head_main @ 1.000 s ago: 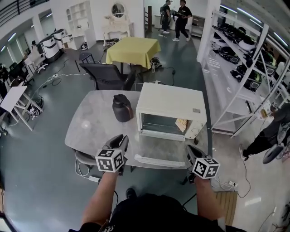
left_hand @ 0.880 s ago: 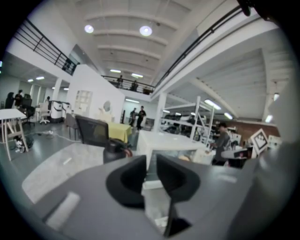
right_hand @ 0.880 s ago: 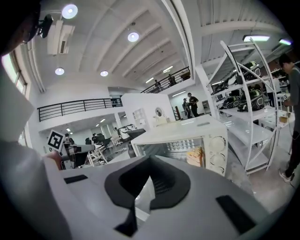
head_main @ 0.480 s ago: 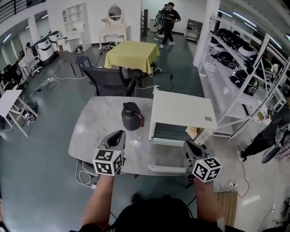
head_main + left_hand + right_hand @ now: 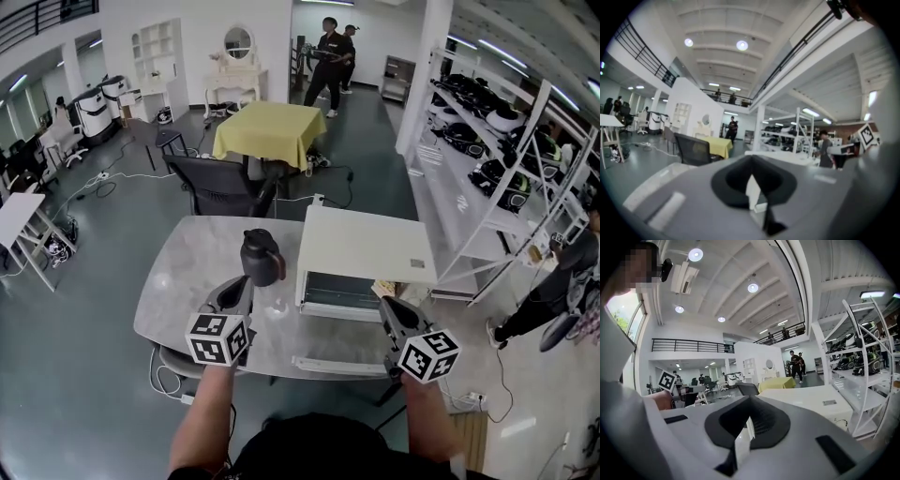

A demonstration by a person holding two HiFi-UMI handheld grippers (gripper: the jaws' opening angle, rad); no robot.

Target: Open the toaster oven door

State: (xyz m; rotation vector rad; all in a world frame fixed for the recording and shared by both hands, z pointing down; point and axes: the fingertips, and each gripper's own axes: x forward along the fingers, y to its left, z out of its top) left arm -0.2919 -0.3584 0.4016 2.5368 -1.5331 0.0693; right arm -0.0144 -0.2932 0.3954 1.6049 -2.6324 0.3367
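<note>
The left tool point(image 5: 240, 283) has its jaws pressed together with nothing between them, having just been closing; it hangs over the near left part of the grey desk point(image 5: 183, 272), pointing toward the far side. The right tool point(image 5: 386, 305) is likewise closed tight and empty, held at the near right of the desk. Between the two tools lies the toaster oven door point(image 5: 337, 365), folded down flat toward the near edge, its pale handle strip nearest the person. The right tool sits just beside the door's right end; whether it touches it cannot be told. Behind the door the white toaster oven point(image 5: 366, 246) stands on the right half of the desk, its cavity open. A dark jug point(image 5: 261, 256) stands just left of the oven, beyond the left tool. Farther off are a black chair point(image 5: 220, 183) and a yellow-covered table point(image 5: 270, 127), with white shelving point(image 5: 506, 141) along the right.
</note>
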